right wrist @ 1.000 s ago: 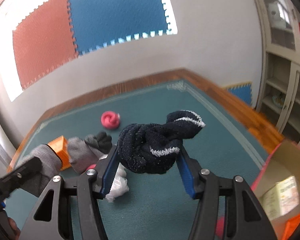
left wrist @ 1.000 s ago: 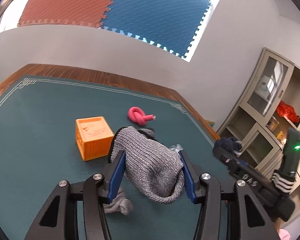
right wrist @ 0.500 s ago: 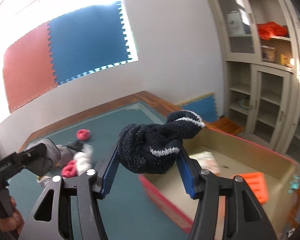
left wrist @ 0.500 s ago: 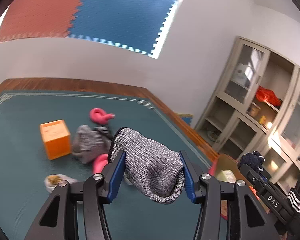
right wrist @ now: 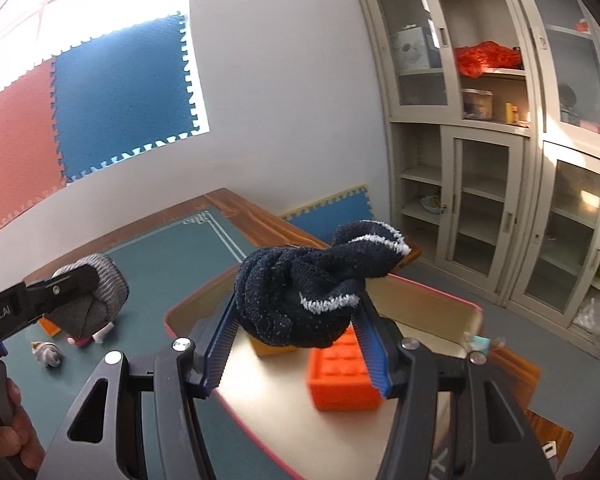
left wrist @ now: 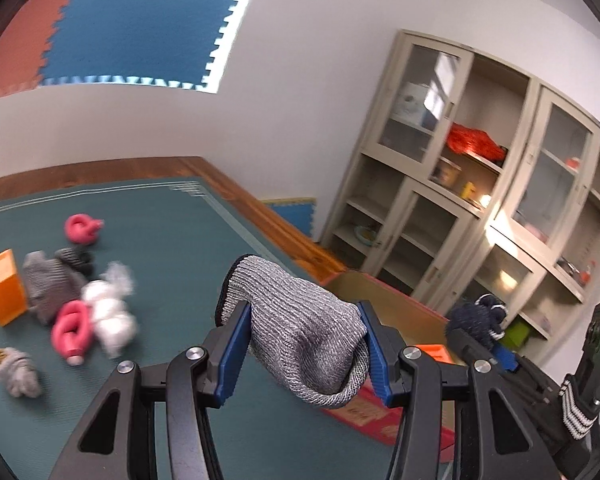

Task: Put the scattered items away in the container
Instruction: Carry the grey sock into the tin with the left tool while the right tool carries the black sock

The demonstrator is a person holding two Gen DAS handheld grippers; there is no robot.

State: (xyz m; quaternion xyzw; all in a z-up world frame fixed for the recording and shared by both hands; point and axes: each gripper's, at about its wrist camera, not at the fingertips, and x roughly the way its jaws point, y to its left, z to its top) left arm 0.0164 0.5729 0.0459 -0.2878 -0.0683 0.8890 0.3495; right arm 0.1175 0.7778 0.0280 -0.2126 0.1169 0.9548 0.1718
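Left-behind pile [left wrist: 80,312] on the green mat blurred, cardboard box [right wrist: 428,312] partly hidden by grippers, orange block [right wrist: 340,376] inside it, left gripper [left wrist: 304,348] clamped on grey sock [left wrist: 300,340], right gripper [right wrist: 296,340] clamped on knotted navy sock [right wrist: 300,292] above the box.

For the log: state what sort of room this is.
Probably a lab or office room set up for recording, not a home: beige glass-door cabinets, foam puzzle mats over the window, and a wooden table with a green mat.
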